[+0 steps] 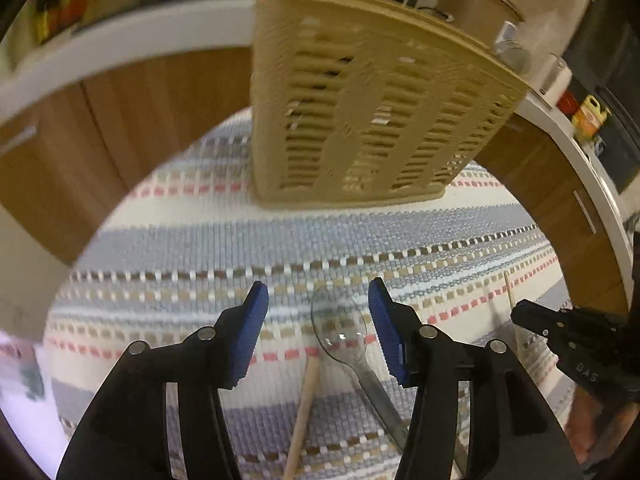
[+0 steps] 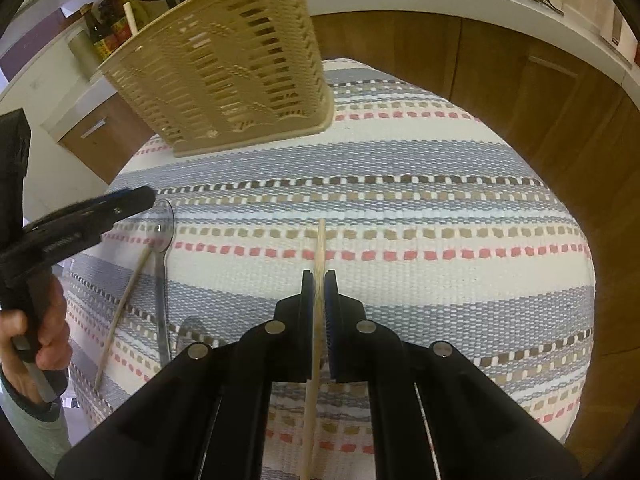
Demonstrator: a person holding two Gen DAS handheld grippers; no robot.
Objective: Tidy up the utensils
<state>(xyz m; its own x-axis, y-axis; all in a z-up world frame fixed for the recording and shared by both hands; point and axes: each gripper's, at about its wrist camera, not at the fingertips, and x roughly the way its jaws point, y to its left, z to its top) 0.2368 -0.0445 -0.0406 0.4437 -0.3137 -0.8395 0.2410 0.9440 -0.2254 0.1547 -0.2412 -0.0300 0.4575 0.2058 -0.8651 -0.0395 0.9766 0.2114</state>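
Right gripper [image 2: 319, 280] clamped on wooden chopstick [image 2: 320, 248]; left gripper [image 1: 318, 308] open above clear spoon [image 1: 340, 328] and second chopstick [image 1: 304, 408] on striped cloth [image 2: 400, 160]; beyond, beige utensil basket [image 1: 360, 120]; wooden cabinets [image 2: 500, 72] behind.

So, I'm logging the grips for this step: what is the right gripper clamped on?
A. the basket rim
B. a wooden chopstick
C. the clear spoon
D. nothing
B: in the right wrist view the right gripper has its jaws closed on a wooden chopstick, while the clear spoon lies on the cloth beside a second chopstick.
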